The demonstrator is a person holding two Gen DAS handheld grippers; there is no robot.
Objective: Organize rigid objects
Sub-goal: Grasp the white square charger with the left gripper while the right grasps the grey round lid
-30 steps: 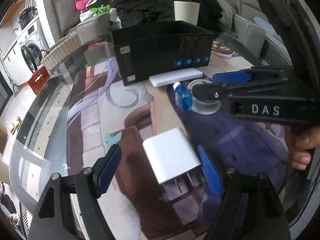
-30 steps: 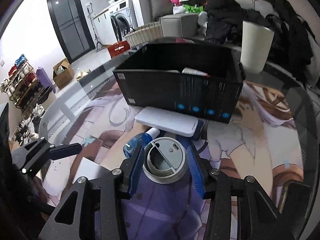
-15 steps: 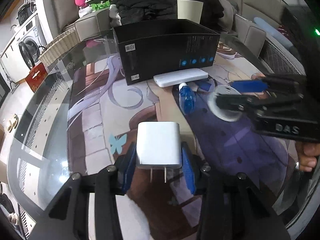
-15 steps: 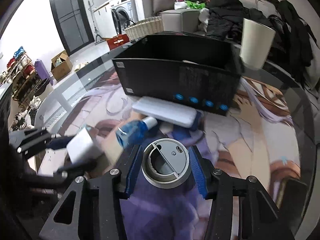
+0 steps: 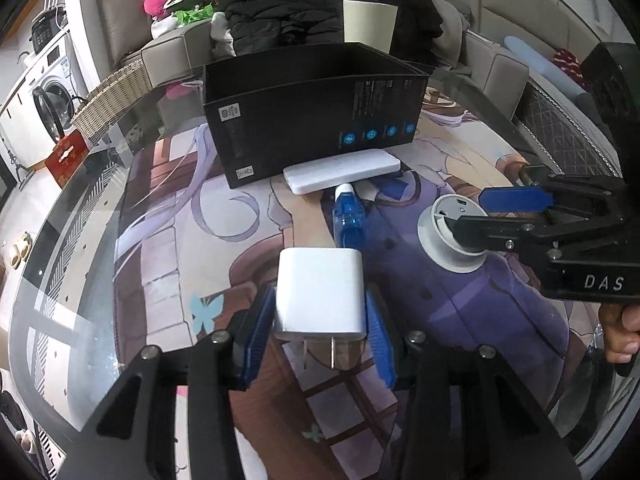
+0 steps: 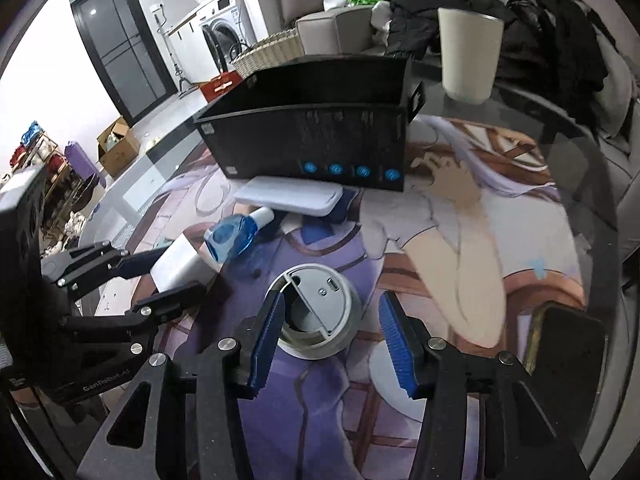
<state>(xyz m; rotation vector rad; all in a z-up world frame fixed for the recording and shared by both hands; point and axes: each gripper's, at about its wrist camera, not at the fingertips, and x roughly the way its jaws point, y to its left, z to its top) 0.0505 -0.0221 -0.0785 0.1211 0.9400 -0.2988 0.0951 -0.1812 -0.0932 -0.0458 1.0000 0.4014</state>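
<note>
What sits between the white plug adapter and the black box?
In the left wrist view, a blue bottle and flat white slab lie between white plug adapter and black box.

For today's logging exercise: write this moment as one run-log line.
left hand-held gripper: shut on white charger | right hand-held gripper: open around grey round device | black box: ahead
</note>
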